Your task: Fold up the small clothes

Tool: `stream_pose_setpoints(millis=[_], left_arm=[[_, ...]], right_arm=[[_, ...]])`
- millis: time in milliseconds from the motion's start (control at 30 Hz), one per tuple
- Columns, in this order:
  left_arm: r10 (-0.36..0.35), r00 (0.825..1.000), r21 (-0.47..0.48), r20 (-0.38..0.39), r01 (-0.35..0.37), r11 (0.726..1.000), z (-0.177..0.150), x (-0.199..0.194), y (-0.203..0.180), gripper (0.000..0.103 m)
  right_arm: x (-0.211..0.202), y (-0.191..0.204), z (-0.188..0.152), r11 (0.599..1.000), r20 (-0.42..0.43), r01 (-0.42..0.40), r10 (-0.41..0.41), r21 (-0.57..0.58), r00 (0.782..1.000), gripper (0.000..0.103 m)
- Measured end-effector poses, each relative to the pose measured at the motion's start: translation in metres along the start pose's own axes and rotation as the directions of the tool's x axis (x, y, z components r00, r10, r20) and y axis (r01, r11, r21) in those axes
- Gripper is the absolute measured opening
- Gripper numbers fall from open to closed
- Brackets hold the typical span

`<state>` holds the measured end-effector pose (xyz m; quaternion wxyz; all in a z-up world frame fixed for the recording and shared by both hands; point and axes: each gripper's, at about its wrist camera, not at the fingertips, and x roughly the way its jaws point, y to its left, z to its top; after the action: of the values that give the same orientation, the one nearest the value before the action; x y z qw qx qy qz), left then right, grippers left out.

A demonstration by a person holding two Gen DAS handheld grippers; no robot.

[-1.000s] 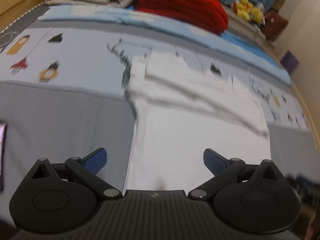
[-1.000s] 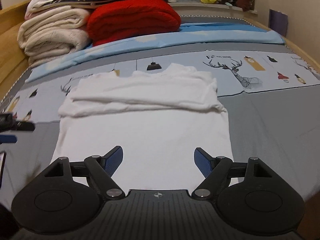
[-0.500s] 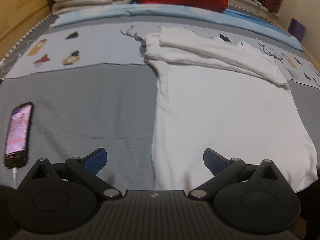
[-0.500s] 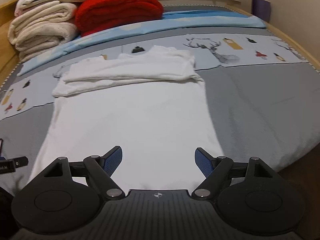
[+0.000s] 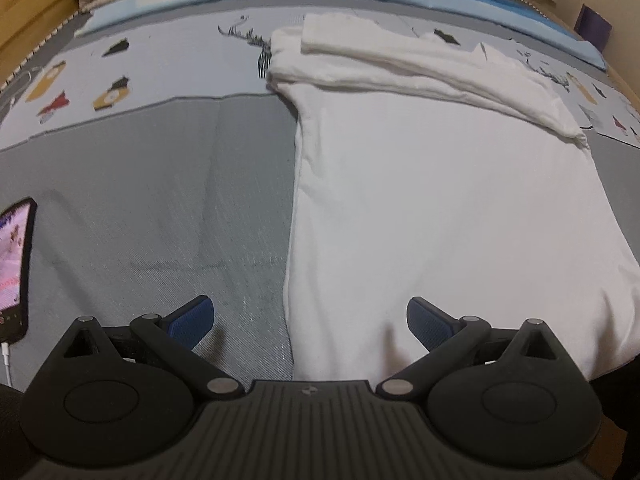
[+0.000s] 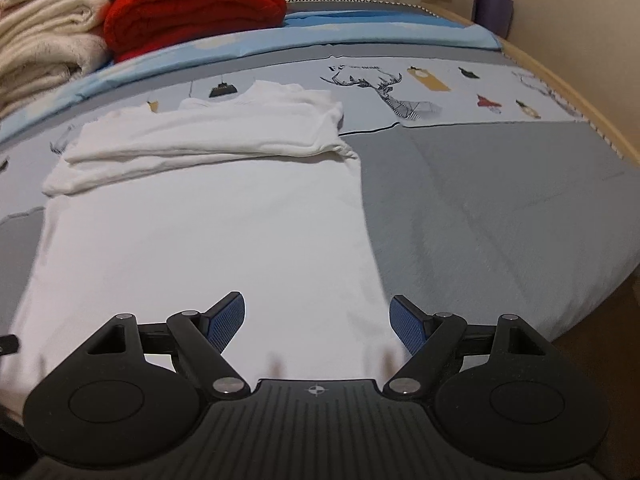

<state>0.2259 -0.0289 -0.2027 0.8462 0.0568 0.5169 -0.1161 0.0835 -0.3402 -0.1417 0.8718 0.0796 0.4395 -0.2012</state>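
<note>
Two grippers (both spread wide) over one shirt (image 5: 440,208).

Left gripper (image 5: 310,322) body: showing black ribbed housing, round side discs, silver pivot screws.
Fingers (image 5: 192,320): wearing blue textured pads.
Right gripper (image 6: 318,320): displaying identical build, white crosshair marking.
</note>
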Motion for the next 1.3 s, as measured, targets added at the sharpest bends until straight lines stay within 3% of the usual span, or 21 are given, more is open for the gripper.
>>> stream_pose_setpoints(millis=[200,333,433,600,833,1167,1233,1300], left_arm=[[0.006,0.998,0.003,-0.07,-0.006,1.0,0.001,0.016,-0.003,0.103],[0.014,0.992,0.012,-0.125,-0.013,1.0,0.0,0.028,-0.004,0.103],[0.033,0.985,0.023,-0.17,-0.03,0.999,-0.002,0.037,-0.006,0.103],[0.017,0.982,-0.03,-0.189,-0.023,0.999,-0.001,0.044,0.001,0.103],[0.024,0.985,-0.016,-0.171,-0.027,1.0,-0.003,0.044,0.0,0.103],[-0.014,0.982,0.026,-0.187,0.019,0.999,-0.007,0.041,-0.009,0.103],[-0.026,0.979,0.031,-0.201,0.033,0.999,-0.007,0.04,-0.008,0.103],[-0.052,0.975,0.028,-0.215,0.059,0.998,-0.008,0.038,-0.008,0.103]], right_arm=[[0.039,-0.02,0.001,1.0,-0.094,0.02,-0.02,0.0,0.995,0.081],[0.064,-0.038,0.002,0.988,-0.161,0.009,0.017,0.157,0.987,0.081],[0.078,-0.043,0.001,0.979,-0.194,0.004,0.036,0.202,0.98,0.081],[0.095,-0.041,-0.005,0.977,-0.247,-0.005,0.059,0.214,0.967,0.082],[0.1,-0.024,-0.012,0.996,-0.282,-0.026,0.049,0.086,0.958,0.092],[0.087,-0.018,-0.027,0.996,-0.295,-0.033,0.058,0.087,0.954,0.094],[0.083,-0.012,-0.029,0.996,-0.295,-0.052,0.071,0.07,0.953,0.085],[0.077,-0.011,-0.029,0.994,-0.276,-0.069,0.089,0.083,0.957,0.057]])
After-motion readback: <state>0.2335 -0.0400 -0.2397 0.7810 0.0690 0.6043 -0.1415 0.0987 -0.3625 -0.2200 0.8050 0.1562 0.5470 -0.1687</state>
